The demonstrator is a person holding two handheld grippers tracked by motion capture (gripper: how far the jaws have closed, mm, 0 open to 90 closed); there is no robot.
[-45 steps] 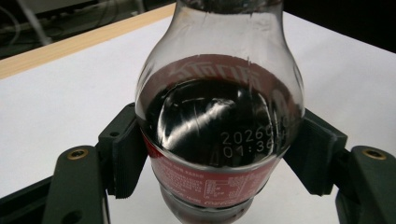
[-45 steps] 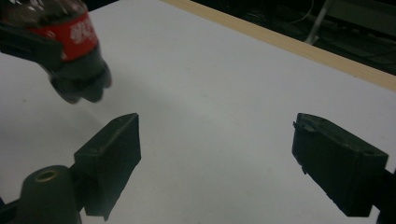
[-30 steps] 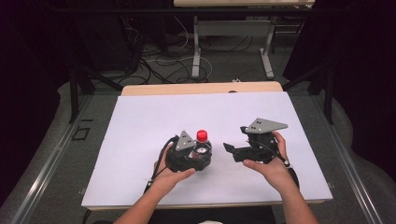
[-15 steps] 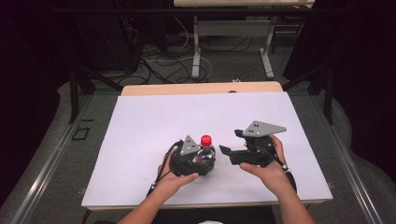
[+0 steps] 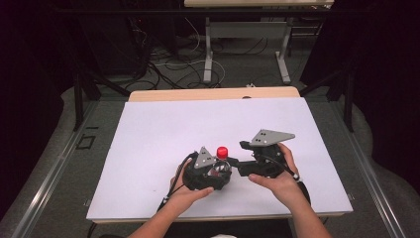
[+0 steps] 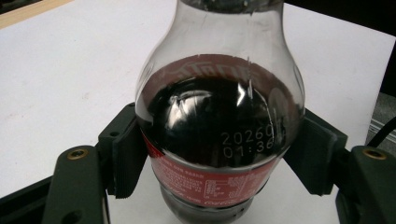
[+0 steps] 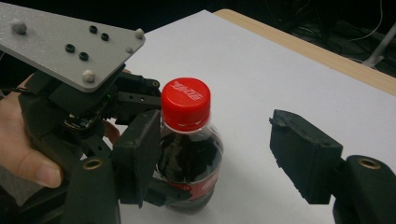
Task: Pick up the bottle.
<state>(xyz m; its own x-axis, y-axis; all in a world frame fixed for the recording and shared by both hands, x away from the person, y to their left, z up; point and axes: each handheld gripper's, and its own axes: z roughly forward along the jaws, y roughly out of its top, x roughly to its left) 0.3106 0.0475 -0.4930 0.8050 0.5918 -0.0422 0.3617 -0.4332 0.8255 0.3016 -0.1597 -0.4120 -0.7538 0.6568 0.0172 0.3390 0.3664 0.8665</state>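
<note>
A small cola bottle [image 5: 221,161] with a red cap [image 7: 185,99] and dark drink stands upright on the white table [image 5: 208,124]. My left gripper [image 5: 217,172] is shut on its body, and the left gripper view shows both pads [image 6: 123,156] pressed on the bottle [image 6: 219,126] just above the red label. My right gripper [image 5: 241,158] is open, level with the bottle's upper part and pointing at it from the right. In the right gripper view the bottle [image 7: 189,158] stands just inside the left jaw of my right gripper [image 7: 219,158], with a wide gap to the other jaw.
The left gripper's grey plate [image 7: 70,42] and the hand holding it sit close behind the bottle. The table's wooden far edge [image 5: 213,94] lies beyond, with cables and table legs on the floor [image 5: 198,59] behind it.
My left gripper has carried the bottle a little right and toward the person. The right gripper has shifted slightly left, so its jaws now reach the bottle.
</note>
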